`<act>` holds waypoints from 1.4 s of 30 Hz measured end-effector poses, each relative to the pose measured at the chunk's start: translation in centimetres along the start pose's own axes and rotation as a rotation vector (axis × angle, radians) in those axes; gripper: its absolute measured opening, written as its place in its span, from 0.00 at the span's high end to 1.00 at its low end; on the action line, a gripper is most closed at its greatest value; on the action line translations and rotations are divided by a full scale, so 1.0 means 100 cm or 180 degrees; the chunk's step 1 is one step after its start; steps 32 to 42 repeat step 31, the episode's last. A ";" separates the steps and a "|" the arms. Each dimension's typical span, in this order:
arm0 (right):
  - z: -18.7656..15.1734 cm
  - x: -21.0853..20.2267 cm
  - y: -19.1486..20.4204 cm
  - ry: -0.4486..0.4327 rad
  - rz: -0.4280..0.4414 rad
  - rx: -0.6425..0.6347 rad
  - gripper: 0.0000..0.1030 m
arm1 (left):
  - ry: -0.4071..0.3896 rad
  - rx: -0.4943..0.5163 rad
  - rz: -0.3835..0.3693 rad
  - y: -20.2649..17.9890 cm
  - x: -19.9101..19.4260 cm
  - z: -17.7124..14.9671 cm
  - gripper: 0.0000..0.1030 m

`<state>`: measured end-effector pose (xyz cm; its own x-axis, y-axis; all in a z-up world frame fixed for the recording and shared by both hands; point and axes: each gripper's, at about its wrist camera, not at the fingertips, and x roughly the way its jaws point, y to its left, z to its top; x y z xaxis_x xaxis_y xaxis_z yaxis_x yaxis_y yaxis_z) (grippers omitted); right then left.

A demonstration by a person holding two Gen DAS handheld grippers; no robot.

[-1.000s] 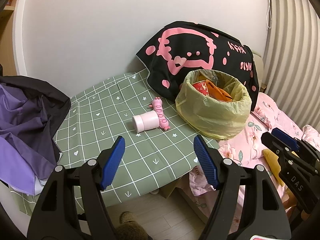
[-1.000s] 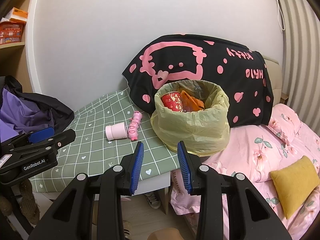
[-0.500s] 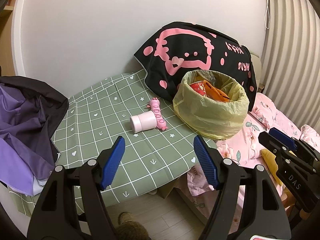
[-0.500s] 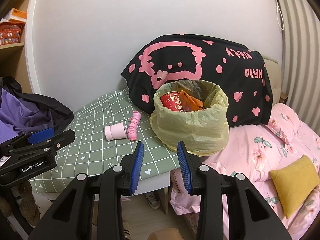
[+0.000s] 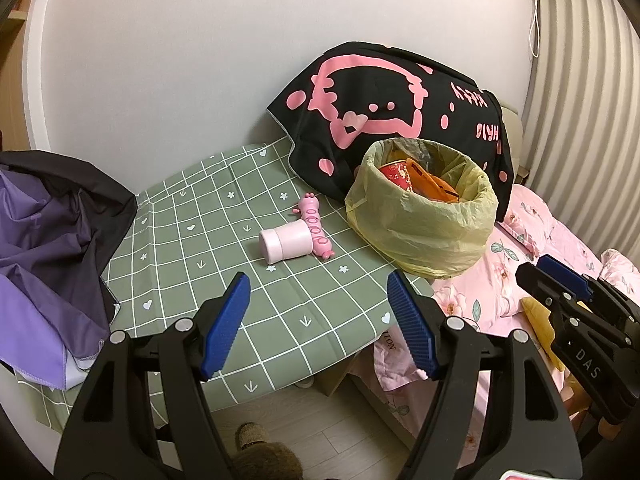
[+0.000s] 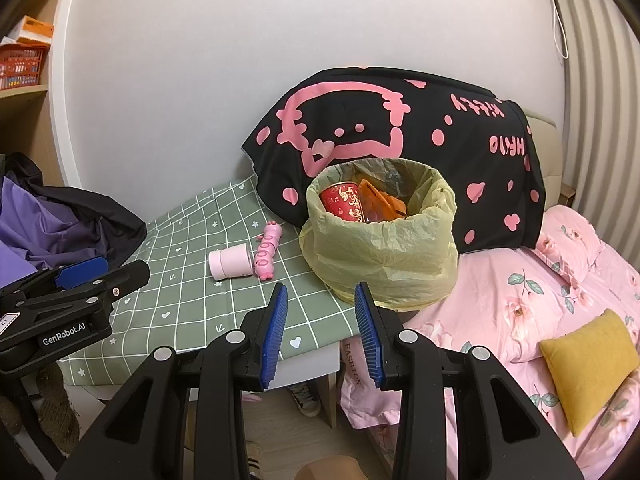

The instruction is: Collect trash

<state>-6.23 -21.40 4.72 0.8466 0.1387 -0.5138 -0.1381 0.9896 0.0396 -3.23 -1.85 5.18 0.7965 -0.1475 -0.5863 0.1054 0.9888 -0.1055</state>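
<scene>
A: How are the two grippers held?

B: Both hang off the near edge of the green checked tablecloth (image 5: 224, 248), tipped downward over the floor. The left gripper (image 5: 318, 320) has its blue pads spread wide with nothing between them. The right gripper (image 6: 320, 330) is spread too, though narrower, and empty.

A: Where is the trash?

B: The yellow trash bag (image 6: 384, 252) sits at twelve o'clock from the right gripper, at about one o'clock from the left, on the right-hand end of the cloth against the pink bedding (image 6: 532, 284). Inside it are a red cup (image 6: 344, 202) and orange wrappers (image 6: 382, 204). On the cloth, at about eleven o'clock from both grippers, a pink jar (image 5: 286, 242) lies on its side, touching a pink caterpillar toy (image 5: 314, 226) on its right.

A: Any writing?

B: "GenRobot.AI" on the left gripper's body, "DAS" on the right one's. The black blanket (image 6: 404, 136) behind the bag has pink lettering, mirrored; it looks like "HELLO KITTY". A tag under the table's corner reads "FASHION".

A: Room to move?

B: Open cloth lies between the grippers and the jar. A purple garment (image 5: 44, 248) covers the cloth's left end at nine o'clock. A yellow cushion (image 6: 588, 364) lies on the bedding at three o'clock.
</scene>
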 end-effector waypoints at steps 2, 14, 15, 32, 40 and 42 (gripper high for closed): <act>0.000 0.000 0.000 0.0002 -0.0005 0.0000 0.67 | 0.0010 -0.0014 0.0025 0.001 0.001 -0.001 0.35; 0.001 -0.001 -0.002 0.0005 -0.0002 0.0002 0.67 | -0.0060 0.0011 0.0076 0.000 -0.002 -0.001 0.35; 0.000 -0.001 -0.002 0.0004 -0.0003 0.0003 0.67 | -0.0060 0.0014 0.0081 0.000 -0.002 -0.001 0.35; -0.003 -0.005 -0.009 0.0002 -0.0030 0.0042 0.67 | 0.0009 0.0003 0.0029 -0.003 -0.002 -0.002 0.36; -0.003 -0.005 -0.009 0.0002 -0.0030 0.0042 0.67 | 0.0009 0.0003 0.0029 -0.003 -0.002 -0.002 0.36; -0.003 -0.005 -0.009 0.0002 -0.0030 0.0042 0.67 | 0.0009 0.0003 0.0029 -0.003 -0.002 -0.002 0.36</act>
